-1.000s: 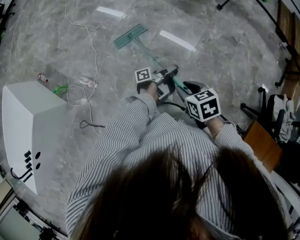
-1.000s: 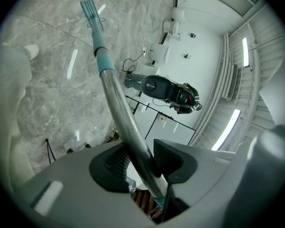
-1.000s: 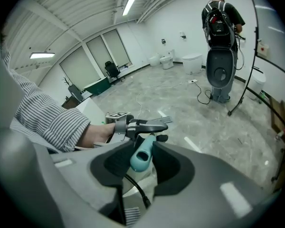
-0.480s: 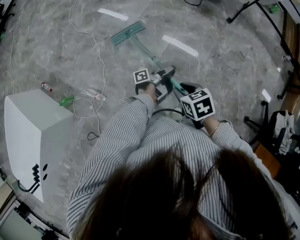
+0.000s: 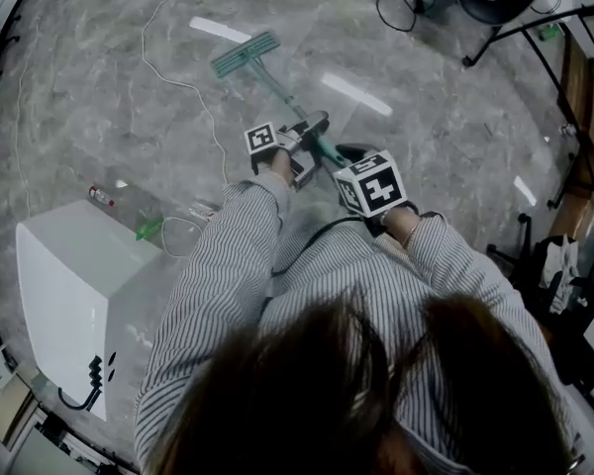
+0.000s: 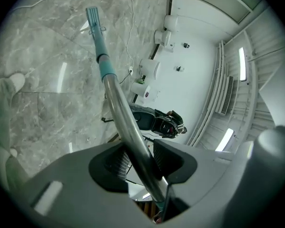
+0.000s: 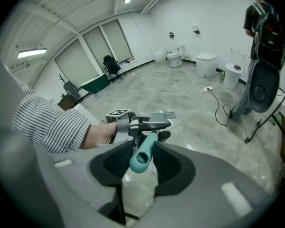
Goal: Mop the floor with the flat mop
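Flat mop [image 5: 246, 54], teal head, silver pole, teal grip end, left gripper [image 6: 137, 158] and right gripper [image 7: 143, 158] clamping it

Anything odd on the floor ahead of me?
Yes: a loose white cable snakes across the floor left of the mop, and a small bottle lies beside the white box; both could snag a stroke.
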Demonstrator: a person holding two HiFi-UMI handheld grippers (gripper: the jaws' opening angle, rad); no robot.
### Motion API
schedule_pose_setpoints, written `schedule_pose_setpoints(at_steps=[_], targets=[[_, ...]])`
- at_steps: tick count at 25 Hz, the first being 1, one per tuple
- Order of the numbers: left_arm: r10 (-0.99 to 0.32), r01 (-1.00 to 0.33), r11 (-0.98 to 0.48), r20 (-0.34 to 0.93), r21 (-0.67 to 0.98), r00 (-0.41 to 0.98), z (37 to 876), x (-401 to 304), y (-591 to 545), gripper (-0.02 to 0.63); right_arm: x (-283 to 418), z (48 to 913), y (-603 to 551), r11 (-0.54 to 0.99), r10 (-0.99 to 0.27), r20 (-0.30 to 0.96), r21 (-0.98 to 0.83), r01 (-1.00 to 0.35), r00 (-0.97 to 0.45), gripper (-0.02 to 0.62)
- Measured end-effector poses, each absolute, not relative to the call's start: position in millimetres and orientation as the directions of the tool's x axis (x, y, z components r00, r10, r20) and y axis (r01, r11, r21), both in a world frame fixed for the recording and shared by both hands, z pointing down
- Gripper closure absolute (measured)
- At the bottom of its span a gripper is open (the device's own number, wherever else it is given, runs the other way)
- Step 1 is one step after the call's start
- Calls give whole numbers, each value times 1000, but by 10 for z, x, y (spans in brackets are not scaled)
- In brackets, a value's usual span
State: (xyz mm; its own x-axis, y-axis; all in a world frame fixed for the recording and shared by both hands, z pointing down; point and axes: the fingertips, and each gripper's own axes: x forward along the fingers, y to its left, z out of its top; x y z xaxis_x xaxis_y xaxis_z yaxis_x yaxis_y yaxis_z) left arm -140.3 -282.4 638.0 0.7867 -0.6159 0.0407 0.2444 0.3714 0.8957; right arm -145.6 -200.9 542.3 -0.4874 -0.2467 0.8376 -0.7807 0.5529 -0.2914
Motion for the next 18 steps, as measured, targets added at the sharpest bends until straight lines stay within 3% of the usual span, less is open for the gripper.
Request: schedule_pose_setpoints(at_steps=[8, 13, 18], targets=[[-557, 101, 354, 123, 930, 821, 6554, -2070, -3840, 429, -2157, 5421, -3019, 663, -255, 860, -177, -727, -442, 468], [-489, -68, 338, 238, 939, 839, 6627, -2311, -4244, 428, -2389, 5535, -3450, 644, -241, 863, -200, -739, -444, 466], [-443, -121, 357, 282, 926, 851, 6667, -2406, -4456, 425, -2488, 5548, -3688, 617, -247, 859, -218, -756, -449, 468]])
